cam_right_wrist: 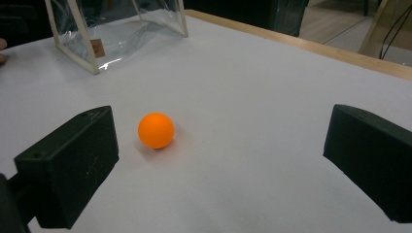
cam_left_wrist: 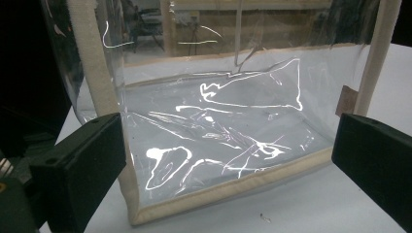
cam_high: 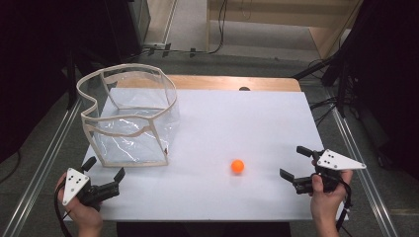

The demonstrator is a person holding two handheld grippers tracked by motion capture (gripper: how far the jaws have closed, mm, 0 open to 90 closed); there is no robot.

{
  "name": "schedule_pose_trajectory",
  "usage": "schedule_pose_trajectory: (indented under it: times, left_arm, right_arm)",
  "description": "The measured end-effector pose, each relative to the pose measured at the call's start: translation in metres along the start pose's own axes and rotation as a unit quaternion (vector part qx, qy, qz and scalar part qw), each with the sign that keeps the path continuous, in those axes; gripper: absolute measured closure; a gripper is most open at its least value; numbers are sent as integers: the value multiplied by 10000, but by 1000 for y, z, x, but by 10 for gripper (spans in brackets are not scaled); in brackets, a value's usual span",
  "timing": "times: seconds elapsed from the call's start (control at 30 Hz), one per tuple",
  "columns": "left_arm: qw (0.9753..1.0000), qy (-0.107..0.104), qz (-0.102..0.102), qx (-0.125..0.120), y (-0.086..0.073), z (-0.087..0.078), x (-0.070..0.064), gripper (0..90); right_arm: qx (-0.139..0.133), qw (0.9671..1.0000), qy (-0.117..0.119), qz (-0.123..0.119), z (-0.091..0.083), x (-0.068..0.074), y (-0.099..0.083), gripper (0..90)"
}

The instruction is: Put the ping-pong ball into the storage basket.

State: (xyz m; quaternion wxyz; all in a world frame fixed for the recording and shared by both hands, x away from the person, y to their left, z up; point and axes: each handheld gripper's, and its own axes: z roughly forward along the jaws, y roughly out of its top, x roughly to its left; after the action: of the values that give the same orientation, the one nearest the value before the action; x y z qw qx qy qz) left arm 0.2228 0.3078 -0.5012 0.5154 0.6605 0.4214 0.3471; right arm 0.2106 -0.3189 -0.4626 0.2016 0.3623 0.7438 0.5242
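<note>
Orange ball [cam_right_wrist: 156, 130] ahead of right gripper [cam_right_wrist: 218, 165]

Lab-type recording station for handling trials.

A table [cam_high: 257, 197] with a white top and bare wood back edge stands on grey carpet between metal rails [cam_high: 39, 163]. Black stands [cam_high: 341, 74] and dark equipment flank it, and cables [cam_high: 217, 29] run across the floor behind. A person holds camera-carrying grippers with grey marker plates [cam_high: 338, 160]. No household or shop furnishings appear.
</note>
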Motion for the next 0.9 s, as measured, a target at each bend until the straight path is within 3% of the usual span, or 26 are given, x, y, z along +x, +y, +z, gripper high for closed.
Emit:
schedule_pose_trajectory:
  times: [0.4,0.9]
  left_arm:
    - [10000,-15,-14,-8,0,0,0,0]
    - [10000,-24,-10,-29,0,0,0,0]
  right_arm:
    - [283,9988,253,-298,17,9,22,0]
    - [589,9957,523,-492,37,15,38,0]
